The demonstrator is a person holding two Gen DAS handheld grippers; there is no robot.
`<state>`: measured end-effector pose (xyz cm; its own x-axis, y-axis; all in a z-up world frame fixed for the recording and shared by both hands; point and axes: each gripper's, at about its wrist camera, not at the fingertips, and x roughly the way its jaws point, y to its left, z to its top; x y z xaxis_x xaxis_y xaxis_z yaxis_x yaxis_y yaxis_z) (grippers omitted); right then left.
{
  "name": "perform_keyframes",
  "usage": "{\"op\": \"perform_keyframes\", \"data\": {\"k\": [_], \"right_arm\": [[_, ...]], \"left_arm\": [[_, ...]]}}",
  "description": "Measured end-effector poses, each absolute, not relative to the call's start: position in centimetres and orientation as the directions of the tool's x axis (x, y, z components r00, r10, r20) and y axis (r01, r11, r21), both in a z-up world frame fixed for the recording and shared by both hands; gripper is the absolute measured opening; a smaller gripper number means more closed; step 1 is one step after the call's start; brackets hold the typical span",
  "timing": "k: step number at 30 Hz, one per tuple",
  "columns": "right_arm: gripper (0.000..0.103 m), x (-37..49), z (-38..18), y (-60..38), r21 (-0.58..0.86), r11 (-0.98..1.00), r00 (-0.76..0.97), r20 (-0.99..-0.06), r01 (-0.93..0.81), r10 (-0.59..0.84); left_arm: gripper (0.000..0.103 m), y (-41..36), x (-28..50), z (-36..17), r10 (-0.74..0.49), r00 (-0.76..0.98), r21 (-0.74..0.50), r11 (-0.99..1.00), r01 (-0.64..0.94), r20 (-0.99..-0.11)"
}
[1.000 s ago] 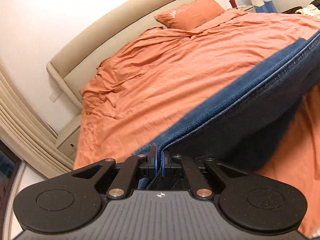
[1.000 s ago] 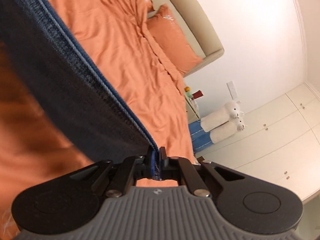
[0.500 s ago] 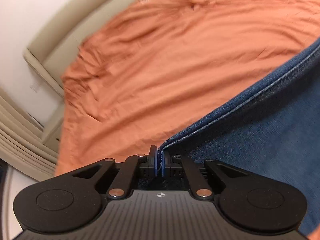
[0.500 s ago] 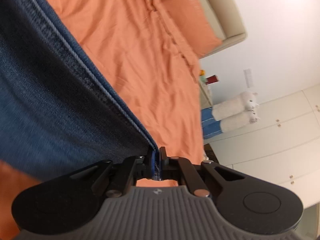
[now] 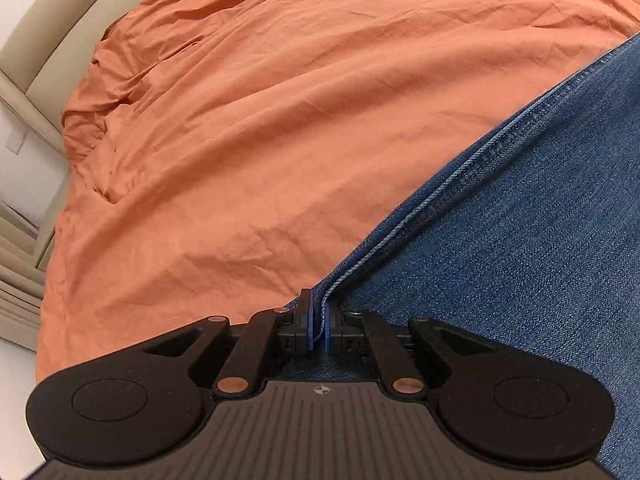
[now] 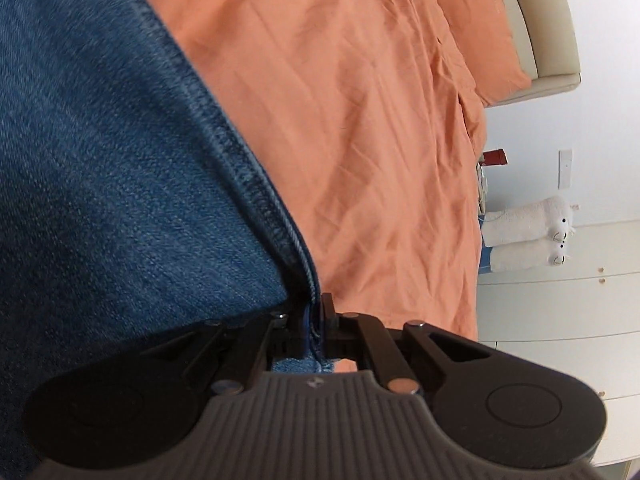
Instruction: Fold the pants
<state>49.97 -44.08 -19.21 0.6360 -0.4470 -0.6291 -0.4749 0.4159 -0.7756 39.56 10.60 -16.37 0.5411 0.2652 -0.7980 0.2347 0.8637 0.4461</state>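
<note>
Blue denim pants (image 5: pixel 520 248) lie over an orange bed sheet (image 5: pixel 260 120). My left gripper (image 5: pixel 318 324) is shut on the stitched edge of the pants, which runs away to the upper right. In the right wrist view the pants (image 6: pixel 100 160) fill the left side, and my right gripper (image 6: pixel 316 320) is shut on their stitched edge, which runs to the upper left. The cloth lies low against the sheet (image 6: pixel 360 120).
A beige padded headboard (image 5: pixel 44 36) stands at the far end of the bed, with an orange pillow (image 6: pixel 480 20) against it. Two white plush toys (image 6: pixel 528 236) and white cabinets (image 6: pixel 560 312) stand beside the bed. Beige curtains (image 5: pixel 16 288) hang at the left.
Both grippers have come down toward the bed with the pants edge held between them. The denim, hanging in the air a second ago, now spreads flat close to the sheet.
</note>
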Motion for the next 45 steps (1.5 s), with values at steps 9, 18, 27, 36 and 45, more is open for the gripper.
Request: {"op": "perform_keyframes", "data": {"k": [9,18,27,36,45], "right_arm": [[0.047,48.8,-12.5,-47.1,-0.693,0.659,0.633,-0.657,-0.292,-0.411],[0.031,42.2,-6.3,-58.4,-0.154,0.982,0.528,-0.828,0.112,-0.189],[0.029,37.0,-11.6,-62.1,0.359,0.849,0.567,-0.819,0.389,0.087],[0.019,36.7,-15.2,-63.4,0.501,0.711,0.612,-0.781,0.493,0.126],[0.0,34.1,-9.5,-63.1,0.496,0.76,0.698,-0.712,0.421,0.078]], "left_arm": [[0.079,10.1,37.4,-11.5,0.291,0.643,0.462,0.88,0.111,-0.708],[0.069,12.4,32.3,-8.9,0.286,0.562,0.375,0.926,0.048,-0.776],[0.058,15.4,28.0,-10.3,0.378,0.475,0.412,0.91,-0.034,-0.795],[0.059,15.8,27.8,-11.5,0.402,0.451,0.425,0.904,-0.055,-0.797],[0.054,16.5,28.6,-12.6,0.414,0.407,0.441,0.897,-0.032,-0.814]]}}
